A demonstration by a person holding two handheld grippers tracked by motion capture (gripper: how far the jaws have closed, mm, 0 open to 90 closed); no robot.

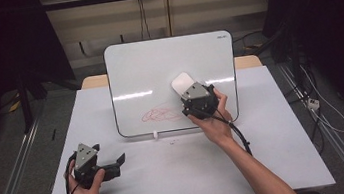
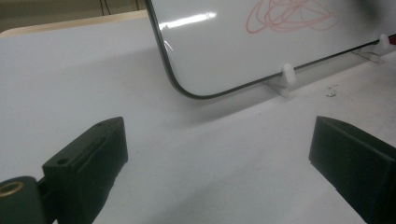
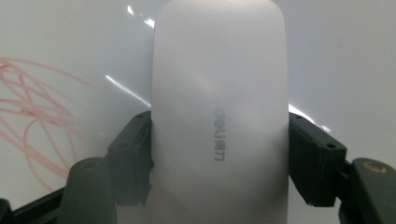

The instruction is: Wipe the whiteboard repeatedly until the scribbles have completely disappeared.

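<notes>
Between the jaws of the right gripper (image 3: 219, 158) we hold the eraser (image 3: 219, 93) flat on the whiteboard (image 1: 156, 69); we press evenly toward the red scribble (image 1: 162, 113) beside it. The left gripper (image 2: 217, 163) rests open.

Eraser (image 3: 219, 116) base cut off by the right gripper view's bottom edge, red scribble (image 3: 32, 116) running past its left edge, whiteboard (image 2: 261, 42) cropped in left gripper view, speck on table (image 1: 172, 141) too small to identify

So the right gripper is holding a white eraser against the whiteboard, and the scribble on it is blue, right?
Not quite: the scribble is red, as the high view shows. The right gripper does hold the white eraser against the whiteboard.
</notes>
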